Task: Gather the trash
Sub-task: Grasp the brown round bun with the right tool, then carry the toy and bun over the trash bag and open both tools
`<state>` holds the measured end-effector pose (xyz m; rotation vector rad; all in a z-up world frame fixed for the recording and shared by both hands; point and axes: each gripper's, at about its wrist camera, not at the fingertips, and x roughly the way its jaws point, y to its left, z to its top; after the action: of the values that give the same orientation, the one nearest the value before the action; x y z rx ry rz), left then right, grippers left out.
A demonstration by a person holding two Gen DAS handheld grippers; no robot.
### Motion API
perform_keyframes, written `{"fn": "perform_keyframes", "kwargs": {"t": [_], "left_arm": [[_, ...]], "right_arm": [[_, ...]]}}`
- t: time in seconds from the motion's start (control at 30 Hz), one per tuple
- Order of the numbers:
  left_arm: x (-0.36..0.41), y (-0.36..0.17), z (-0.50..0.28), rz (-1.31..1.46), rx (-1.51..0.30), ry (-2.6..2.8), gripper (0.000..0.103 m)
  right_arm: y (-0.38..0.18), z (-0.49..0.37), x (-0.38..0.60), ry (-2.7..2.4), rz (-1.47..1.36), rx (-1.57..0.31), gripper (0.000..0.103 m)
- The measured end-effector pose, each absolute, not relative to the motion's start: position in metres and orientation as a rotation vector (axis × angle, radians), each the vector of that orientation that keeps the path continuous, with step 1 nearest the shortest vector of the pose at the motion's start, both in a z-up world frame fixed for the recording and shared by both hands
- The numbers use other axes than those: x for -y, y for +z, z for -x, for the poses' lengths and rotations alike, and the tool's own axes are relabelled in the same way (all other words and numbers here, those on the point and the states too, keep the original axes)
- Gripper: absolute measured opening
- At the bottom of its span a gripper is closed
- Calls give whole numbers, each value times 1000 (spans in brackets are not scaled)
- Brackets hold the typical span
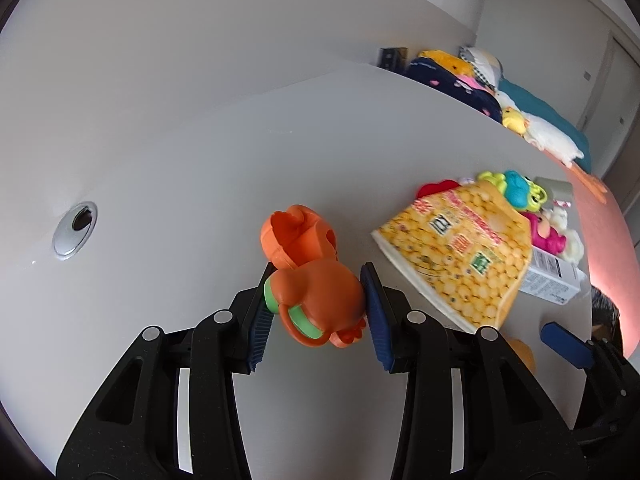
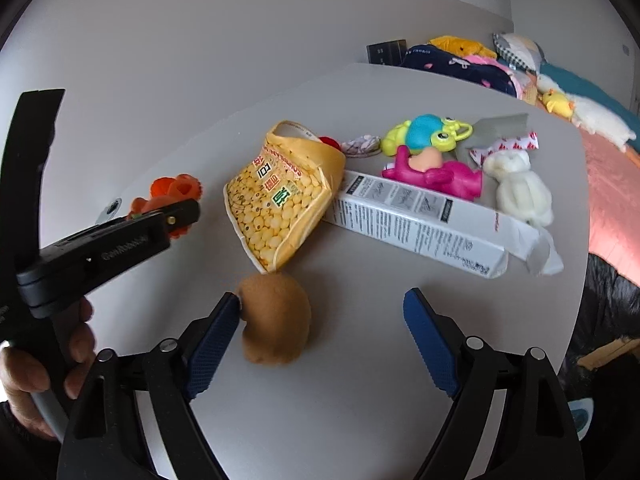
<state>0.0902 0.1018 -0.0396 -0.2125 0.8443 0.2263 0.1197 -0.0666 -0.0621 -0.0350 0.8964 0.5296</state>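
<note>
My left gripper (image 1: 316, 298) is shut on an orange plastic toy (image 1: 308, 268), holding it over the white table (image 1: 200, 160); the toy also shows in the right wrist view (image 2: 172, 192) behind the left gripper's black body. A yellow snack bag (image 1: 456, 256) lies to its right, and shows in the right wrist view (image 2: 282, 196). A white printed carton (image 2: 420, 224) lies beside the bag. My right gripper (image 2: 322, 316) is open over the table, with a brown fuzzy ball (image 2: 276, 318) against its left finger.
Toys sit at the table's far right: a green-and-blue frog (image 2: 428, 132), a pink figure (image 2: 436, 172), a white plush (image 2: 520, 188), a torn wrapper (image 2: 504, 136). A cable hole (image 1: 75, 229) is at the left. A bed with plush toys (image 2: 560, 92) lies beyond.
</note>
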Motion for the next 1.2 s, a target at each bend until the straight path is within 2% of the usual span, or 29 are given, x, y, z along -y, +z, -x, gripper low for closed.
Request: {"fn": "perform_keyframes", "kwargs": {"t": [0.07,0.13,0.17,1.2], "left_arm": [[-106,-39,-90,221,-844,232,41],[-108,-37,-88,226,-840,235,41],[-109,-36,-87,229,-838,235,41],[-55,-9,-66,188,-795,169,41]], "right_arm": [[-62,-120,62,525,60,-890,72],[-61,-120,59,530,78,-887,48],[-61,-119,60,524,82,-887,42],[-23,-103,137,508,-52,-842,41]]}}
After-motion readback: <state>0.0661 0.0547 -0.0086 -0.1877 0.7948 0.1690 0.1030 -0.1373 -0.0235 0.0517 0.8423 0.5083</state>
